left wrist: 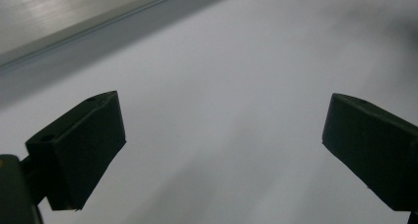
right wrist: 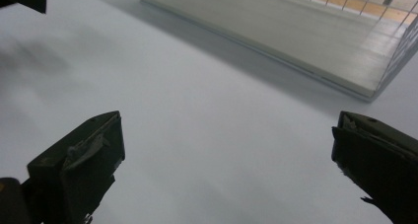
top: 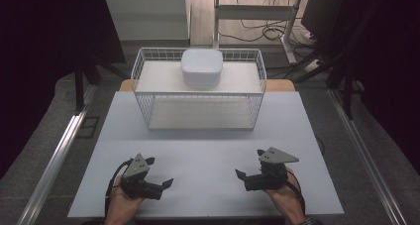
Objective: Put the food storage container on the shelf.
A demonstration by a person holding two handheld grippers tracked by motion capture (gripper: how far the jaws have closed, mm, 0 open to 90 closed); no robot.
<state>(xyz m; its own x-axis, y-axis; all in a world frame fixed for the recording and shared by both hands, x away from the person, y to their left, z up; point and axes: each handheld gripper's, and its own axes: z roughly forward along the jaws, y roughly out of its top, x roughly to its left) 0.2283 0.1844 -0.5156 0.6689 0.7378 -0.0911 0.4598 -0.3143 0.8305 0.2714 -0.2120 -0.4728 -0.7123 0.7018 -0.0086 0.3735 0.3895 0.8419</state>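
White bowl (top: 200, 66) atop wire shelf rack (top: 198, 88) in high view, left gripper (left wrist: 222, 150) and right gripper (right wrist: 226, 160) jaws wide, empty.

A lab or test room: dark curtains (top: 44, 46) flank a white table (top: 208, 150), metal rails (top: 54, 160) run along it (cables (top: 262, 29) loop on the floor behind).

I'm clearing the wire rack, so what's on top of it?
A white bowl sits on the wire rack's top shelf, toward the back. Its inside is hidden; it appears upside down.
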